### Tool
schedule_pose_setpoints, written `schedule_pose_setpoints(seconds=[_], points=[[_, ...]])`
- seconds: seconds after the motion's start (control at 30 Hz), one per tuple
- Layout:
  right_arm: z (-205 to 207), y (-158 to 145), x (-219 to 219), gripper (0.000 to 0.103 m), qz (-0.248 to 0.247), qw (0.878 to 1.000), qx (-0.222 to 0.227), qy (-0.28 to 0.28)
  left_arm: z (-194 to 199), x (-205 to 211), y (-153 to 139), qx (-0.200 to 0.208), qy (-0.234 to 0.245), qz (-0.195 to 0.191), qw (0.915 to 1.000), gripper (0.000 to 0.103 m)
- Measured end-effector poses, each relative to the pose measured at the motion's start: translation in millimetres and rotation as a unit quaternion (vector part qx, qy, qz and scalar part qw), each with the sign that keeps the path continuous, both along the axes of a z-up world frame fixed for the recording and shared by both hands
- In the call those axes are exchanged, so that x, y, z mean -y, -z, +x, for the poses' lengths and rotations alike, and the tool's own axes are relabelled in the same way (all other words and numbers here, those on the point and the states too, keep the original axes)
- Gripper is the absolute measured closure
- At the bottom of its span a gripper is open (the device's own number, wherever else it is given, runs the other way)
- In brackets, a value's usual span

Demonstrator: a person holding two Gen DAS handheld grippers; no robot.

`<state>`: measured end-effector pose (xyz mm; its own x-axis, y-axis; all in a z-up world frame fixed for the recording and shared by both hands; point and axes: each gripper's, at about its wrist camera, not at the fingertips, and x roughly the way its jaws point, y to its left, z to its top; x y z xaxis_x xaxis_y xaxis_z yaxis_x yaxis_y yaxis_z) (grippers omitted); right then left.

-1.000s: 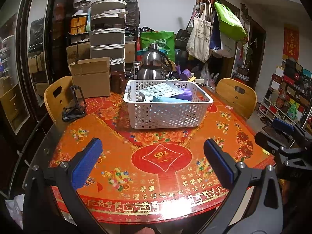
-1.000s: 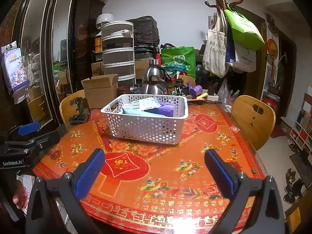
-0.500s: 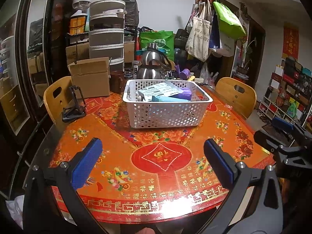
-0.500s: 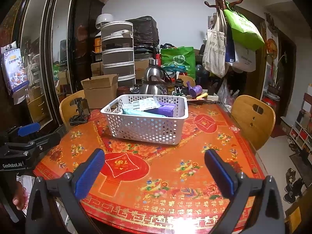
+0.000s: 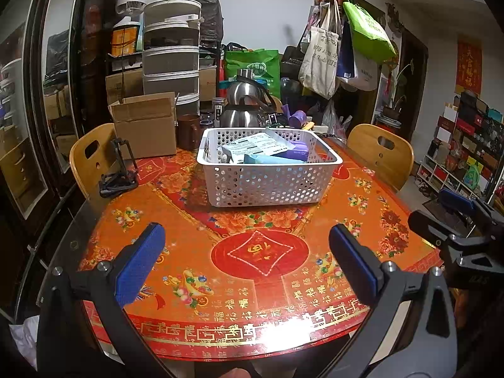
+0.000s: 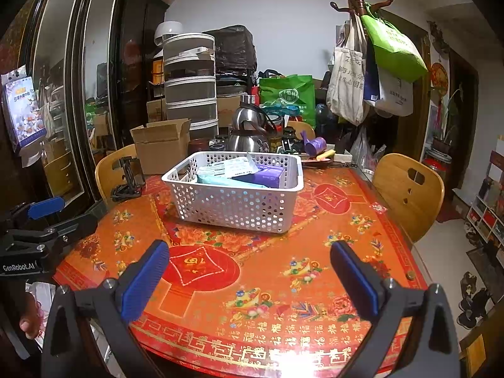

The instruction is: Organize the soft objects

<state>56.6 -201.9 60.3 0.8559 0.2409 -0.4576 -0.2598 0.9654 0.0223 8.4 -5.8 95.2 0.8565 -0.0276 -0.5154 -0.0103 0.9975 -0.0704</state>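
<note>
A white perforated basket (image 5: 267, 182) (image 6: 236, 208) stands on the red patterned round table (image 5: 258, 252) (image 6: 267, 271). It holds soft packs: a white printed pack (image 5: 255, 148), a light blue pack (image 5: 267, 158) (image 6: 226, 182) and a purple pack (image 5: 297, 149) (image 6: 267, 174). My left gripper (image 5: 247, 261) is open and empty over the table's near edge, well short of the basket. My right gripper (image 6: 249, 278) is open and empty, also over the near edge. The right gripper shows at the right in the left wrist view (image 5: 453, 220); the left one shows at the left in the right wrist view (image 6: 41, 230).
A black phone stand (image 5: 118, 173) sits at the table's left. A cardboard box (image 5: 145, 126), a brown cup (image 5: 189, 130) and steel kettles (image 5: 244, 107) stand behind the basket. Wooden chairs (image 5: 381, 154) flank the table. A coat rack with bags (image 5: 340, 47) stands behind.
Both grippers stay open and almost still; the left wrist view has shifted only slightly.
</note>
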Motion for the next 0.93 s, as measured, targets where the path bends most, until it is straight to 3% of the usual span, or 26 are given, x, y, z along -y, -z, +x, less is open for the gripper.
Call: schedule_pose_setpoints(seconds=[0.93], points=[[1.0,7.3,1.8,0.001,-0.003,1.0,-0.007,0.005,-0.9,-0.9,3.0,0.012,0.015,0.002,0.9998,0.0]])
